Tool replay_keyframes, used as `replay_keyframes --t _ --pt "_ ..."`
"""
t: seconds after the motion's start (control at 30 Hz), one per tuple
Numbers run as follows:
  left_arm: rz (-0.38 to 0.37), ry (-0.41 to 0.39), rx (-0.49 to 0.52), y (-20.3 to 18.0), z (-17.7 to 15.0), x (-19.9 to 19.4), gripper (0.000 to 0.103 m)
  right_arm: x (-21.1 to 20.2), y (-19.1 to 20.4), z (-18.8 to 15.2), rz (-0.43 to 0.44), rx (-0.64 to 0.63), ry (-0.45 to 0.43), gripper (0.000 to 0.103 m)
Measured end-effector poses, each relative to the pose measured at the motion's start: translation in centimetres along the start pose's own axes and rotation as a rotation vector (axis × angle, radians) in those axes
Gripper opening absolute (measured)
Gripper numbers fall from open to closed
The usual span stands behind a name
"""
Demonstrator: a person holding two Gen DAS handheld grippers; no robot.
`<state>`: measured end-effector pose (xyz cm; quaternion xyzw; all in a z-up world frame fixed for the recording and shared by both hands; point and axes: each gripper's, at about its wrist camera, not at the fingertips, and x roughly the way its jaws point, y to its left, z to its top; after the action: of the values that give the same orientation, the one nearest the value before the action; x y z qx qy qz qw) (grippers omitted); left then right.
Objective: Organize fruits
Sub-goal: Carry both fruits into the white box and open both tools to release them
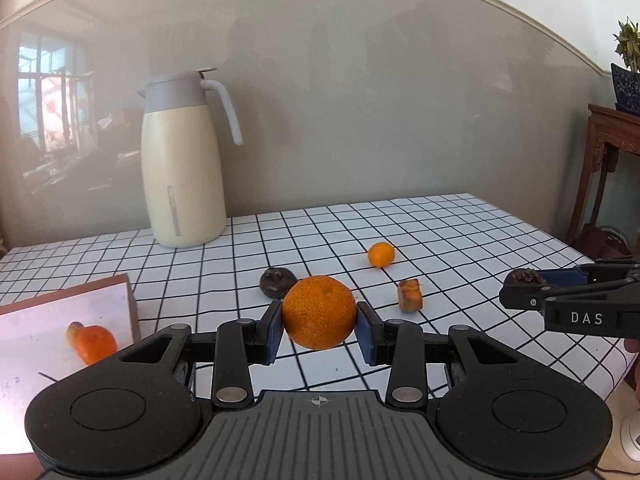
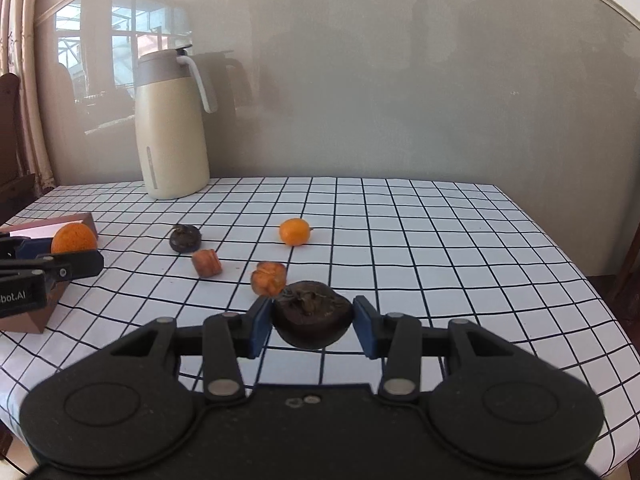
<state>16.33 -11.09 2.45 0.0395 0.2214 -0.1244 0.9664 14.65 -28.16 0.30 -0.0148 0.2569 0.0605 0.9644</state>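
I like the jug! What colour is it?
Cream jug, grey lid and handle; left wrist view shows it best.

A tall cream thermos jug point(image 1: 182, 160) with a grey lid and handle stands upright at the back of the tabletop point(image 1: 460, 232), which has a white cloth with a black grid. Off to the right, a potted plant point(image 1: 627, 68) sits on a dark wooden stand point(image 1: 612, 136).

1. The tablecloth point(image 2: 400, 240) was white with a black grid.
2. The jug point(image 1: 182, 168) was cream with a grey top.
3. The held orange point(image 1: 319, 312) was bright orange, speckled.
4. The held fruit point(image 2: 310, 316) looked dark brown, perhaps purplish.
5. The box point(image 2: 30, 312) was brown with a pale pink inside.
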Motion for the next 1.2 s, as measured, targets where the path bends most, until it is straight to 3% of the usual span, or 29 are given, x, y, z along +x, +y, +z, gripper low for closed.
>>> replay_keyframes --t 0.47,1.2 --pt "0.156 -0.036 -0.06 7.9 -3.0 -7.9 0.038 -1.8 8.6 0.5 0.174 -0.123 -0.026 0.035" --pt "0.37 -0.077 -0.159 17.4 -5.5 -13.7 0.038 -1.9 19.5 2.0 0.386 -0.254 -0.106 0.035"
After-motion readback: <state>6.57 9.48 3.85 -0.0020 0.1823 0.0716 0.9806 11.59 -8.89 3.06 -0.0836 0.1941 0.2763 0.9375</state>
